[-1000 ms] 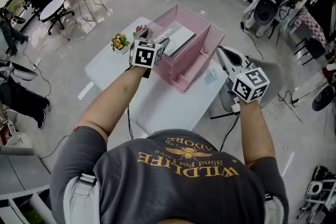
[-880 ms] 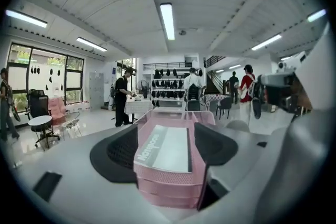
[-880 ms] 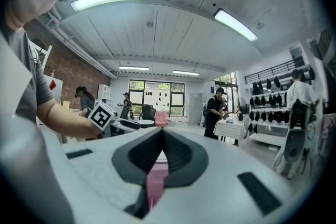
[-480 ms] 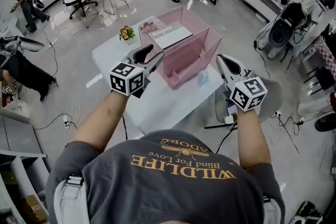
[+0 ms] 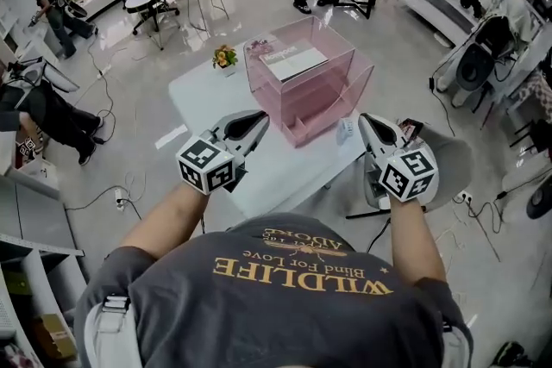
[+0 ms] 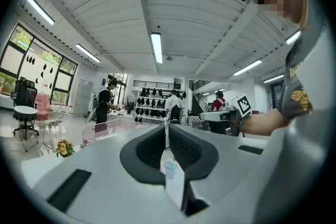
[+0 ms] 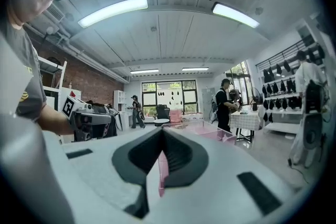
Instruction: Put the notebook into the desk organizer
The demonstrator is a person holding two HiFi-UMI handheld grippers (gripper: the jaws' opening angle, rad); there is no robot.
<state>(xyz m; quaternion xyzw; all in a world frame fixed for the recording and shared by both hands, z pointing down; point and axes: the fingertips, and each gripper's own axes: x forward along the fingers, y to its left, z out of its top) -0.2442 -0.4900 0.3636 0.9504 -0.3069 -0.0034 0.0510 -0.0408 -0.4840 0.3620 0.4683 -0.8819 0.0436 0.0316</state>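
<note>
2 empty | left gripper (image 5: pixel 260 117) just closed, right gripper (image 5: pixel 367 121) closed too | head view alone — notebook (image 5: pixel 296 62) in organizer (image 5: pixel 335 96)

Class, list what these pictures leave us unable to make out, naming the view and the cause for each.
1. Print on the notebook, head view: too small to read.
2. Near corner of the table, head view: hidden by the person's shoulders.
3. Lower part of the organizer, right gripper view: hidden behind the right gripper.
4. Contents of the small cup, head view: too small.
</note>
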